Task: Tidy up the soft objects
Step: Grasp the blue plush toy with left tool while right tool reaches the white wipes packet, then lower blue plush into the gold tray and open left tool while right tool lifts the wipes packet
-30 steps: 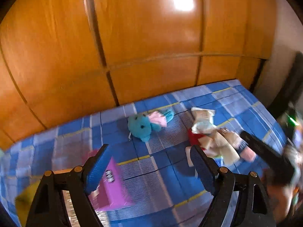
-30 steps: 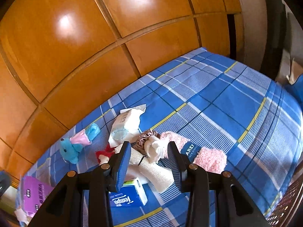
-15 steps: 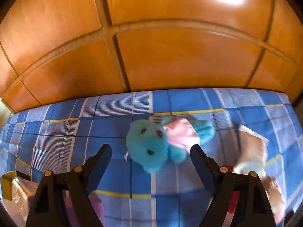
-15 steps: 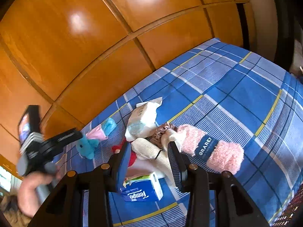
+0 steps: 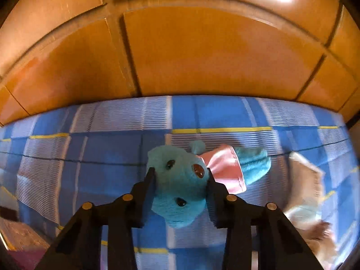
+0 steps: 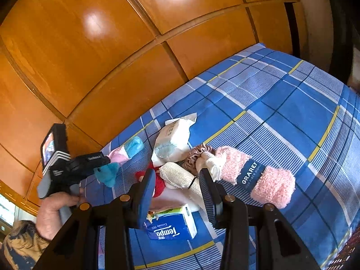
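The step in hand is the pickup of the teal plush toy (image 5: pixel 180 191). The left gripper (image 5: pixel 181 175) has just been closing, and its fingers (image 5: pixel 149 186) now press on both sides of the toy's head, so the grip looks made, though the toy lies on the blue plaid bed (image 5: pixel 112 157) with nothing lifted. The head fills the gap between the fingers, its snout pointing back toward the camera; the pink dress (image 5: pixel 222 171) and the teal legs trail off beyond and to the right of the right finger.

The next move, by my judgement, calls for a straight lift, since the stuffed head is squashy and could slip out if it is tugged sideways, then a carry to wherever the soft things are being gathered.

The right gripper (image 6: pixel 177 177) hovers with its fingers apart and nothing between them. Just beyond its fingertips lies a heap: a cream knit cloth (image 6: pixel 177 175), a red item (image 6: pixel 157 184), a brown scrunchie (image 6: pixel 198 155), a white tissue pack (image 6: pixel 173 139) and pink fuzzy socks (image 6: pixel 254 175) off to the right. A blue Tempo tissue pack (image 6: pixel 171 227) lies below and between the fingers.
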{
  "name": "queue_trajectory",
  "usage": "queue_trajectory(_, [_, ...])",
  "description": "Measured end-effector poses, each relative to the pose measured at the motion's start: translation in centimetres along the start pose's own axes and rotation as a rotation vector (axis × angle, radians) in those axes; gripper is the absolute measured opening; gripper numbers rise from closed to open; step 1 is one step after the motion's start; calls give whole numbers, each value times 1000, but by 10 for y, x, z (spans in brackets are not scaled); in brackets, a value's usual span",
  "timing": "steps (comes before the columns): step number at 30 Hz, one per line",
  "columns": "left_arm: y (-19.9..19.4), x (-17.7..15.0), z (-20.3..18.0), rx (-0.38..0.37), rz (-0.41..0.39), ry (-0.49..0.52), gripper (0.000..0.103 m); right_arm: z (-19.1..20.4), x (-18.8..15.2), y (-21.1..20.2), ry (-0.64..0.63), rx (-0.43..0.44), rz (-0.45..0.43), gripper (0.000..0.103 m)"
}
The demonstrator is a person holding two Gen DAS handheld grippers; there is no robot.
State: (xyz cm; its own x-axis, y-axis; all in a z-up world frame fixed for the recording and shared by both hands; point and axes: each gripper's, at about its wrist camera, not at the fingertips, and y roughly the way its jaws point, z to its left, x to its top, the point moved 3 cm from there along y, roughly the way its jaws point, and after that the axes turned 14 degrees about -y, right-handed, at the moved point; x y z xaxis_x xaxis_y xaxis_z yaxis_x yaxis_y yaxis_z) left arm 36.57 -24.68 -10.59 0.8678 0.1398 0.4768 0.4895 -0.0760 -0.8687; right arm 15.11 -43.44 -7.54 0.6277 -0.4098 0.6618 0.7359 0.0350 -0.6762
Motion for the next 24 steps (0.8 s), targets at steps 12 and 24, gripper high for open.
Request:
queue_trajectory(12, [-87, 32, -21, -117, -54, -42, 41, -3, -4, 7, 1, -15, 45, 40])
queue_trajectory(24, [-172, 76, 104, -70, -226, -210, 42, -5, -6, 11, 24, -9, 74, 40])
